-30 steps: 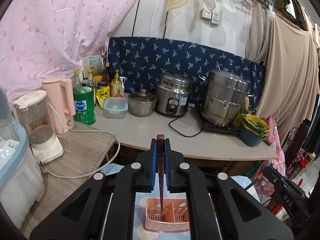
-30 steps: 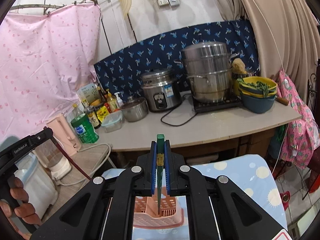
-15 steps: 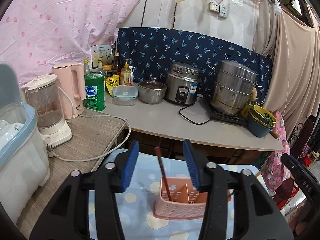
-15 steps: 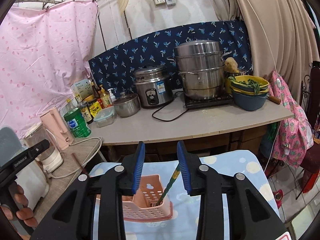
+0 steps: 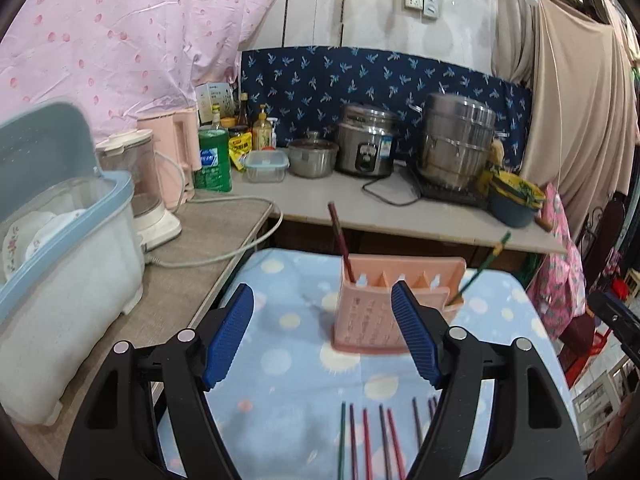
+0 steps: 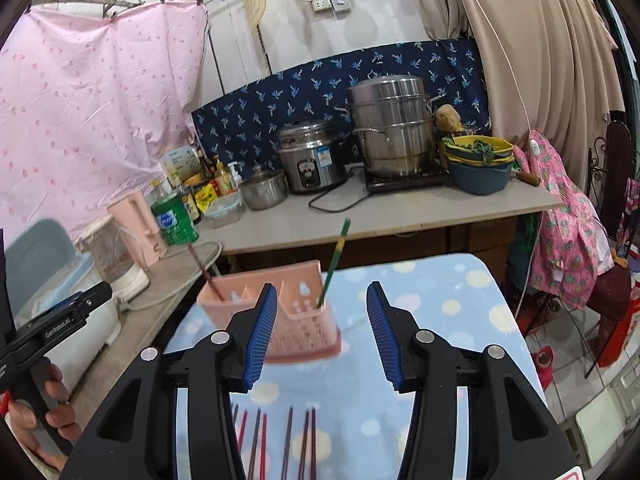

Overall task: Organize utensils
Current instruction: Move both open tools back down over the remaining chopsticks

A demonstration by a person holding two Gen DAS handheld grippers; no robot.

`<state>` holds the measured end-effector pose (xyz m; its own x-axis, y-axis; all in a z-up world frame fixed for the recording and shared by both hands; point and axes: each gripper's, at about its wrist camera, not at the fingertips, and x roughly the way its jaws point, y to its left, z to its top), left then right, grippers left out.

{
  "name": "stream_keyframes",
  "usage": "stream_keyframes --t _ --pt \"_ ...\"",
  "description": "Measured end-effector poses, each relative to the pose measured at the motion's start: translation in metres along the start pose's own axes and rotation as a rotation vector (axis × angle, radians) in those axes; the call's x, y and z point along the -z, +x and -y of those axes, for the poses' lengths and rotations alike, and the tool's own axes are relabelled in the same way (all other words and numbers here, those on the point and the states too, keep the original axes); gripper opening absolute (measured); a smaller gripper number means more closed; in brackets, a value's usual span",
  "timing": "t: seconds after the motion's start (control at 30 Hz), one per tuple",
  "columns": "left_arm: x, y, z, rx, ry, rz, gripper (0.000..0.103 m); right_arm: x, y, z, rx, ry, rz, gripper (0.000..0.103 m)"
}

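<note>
We are sitting between picks: one dark red chopstick is leaning in the left end compartment of the pink slotted plastic utensil holder, one green chopstick in the right end one, and the holder is standing on the blue dotted tablecloth. Both grippers are aiming slightly downward over the cloth, short of the holder. The left gripper is spreading its jaws with nothing between them; the right gripper is doing likewise, empty. Next, we judge, each needs lowering onto the row of loose chopsticks lying near the front edge, singling one out.
</note>
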<state>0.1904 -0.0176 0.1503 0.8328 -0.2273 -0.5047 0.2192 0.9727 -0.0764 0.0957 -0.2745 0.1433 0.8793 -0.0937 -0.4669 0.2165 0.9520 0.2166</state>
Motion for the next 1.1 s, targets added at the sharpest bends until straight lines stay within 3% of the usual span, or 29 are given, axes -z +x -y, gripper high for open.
stream_keyframes --t 0.5,1.1 --pt "0.084 -0.047 -0.004 -0.06 0.055 -0.099 0.068 0.088 -0.052 -0.009 0.005 -0.048 -0.106 0.046" --pt "0.177 -0.048 -0.019 -0.076 0.033 -0.274 0.068 0.177 -0.053 -0.004 0.052 -0.082 -0.27 0.046"
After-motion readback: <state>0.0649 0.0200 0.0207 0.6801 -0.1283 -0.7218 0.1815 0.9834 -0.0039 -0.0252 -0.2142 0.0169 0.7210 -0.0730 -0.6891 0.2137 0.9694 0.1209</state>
